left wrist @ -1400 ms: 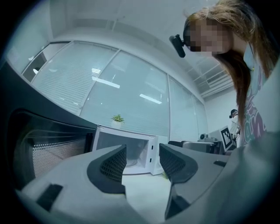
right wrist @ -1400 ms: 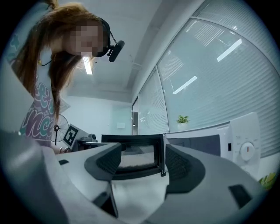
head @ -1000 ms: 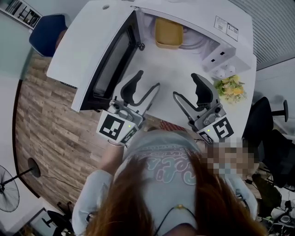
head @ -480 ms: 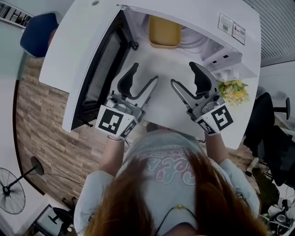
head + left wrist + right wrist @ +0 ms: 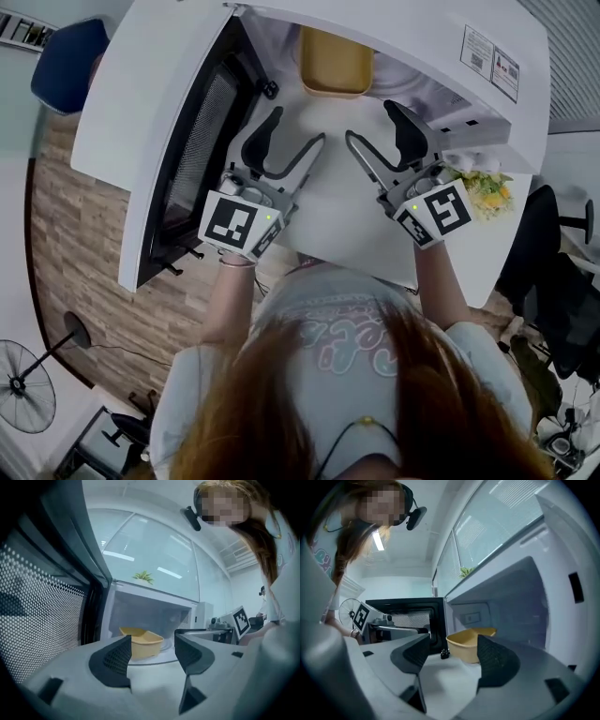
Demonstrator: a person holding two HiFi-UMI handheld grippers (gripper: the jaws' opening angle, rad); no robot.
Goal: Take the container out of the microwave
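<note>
**Head view.** The top of the microwave (image 5: pixel 422 33) covers most of its cavity. Only the near part of the yellow container (image 5: pixel 336 64) shows, inside the mouth and toward the hinge side. Two labels (image 5: pixel 492 58) on the top carry print too small to read. The door (image 5: pixel 155 122) swings wide to the left.

The left hand-held gripper (image 5: pixel 296 129) and right hand-held gripper (image 5: pixel 372 124) lie side by side over the white table (image 5: pixel 347 225), just short of the mouth. Both have their jaws spread with nothing between them, and the left one's jaws have just been opening. The person's hair (image 5: pixel 375 403) hides the near table edge. Flowers (image 5: pixel 486 190) sit just right of the right hand-held gripper, partly behind it.

**Left gripper view.** The jaws stand wide apart and empty. The container (image 5: pixel 140 641) shows through the gap, well ahead, with its base hidden by the gripper's body. The door's dotted mesh (image 5: pixel 42 611) runs close along the left. The other gripper's marker cube (image 5: pixel 241 619) stands at the right.

**Right gripper view.** The jaws are wide and empty. The right jaw covers the container's (image 5: pixel 468 644) right end. A sticker (image 5: pixel 472 618) on the cavity's back wall cannot be read. The microwave's right side looms close at the right. Bare table lies open to the left.
</note>
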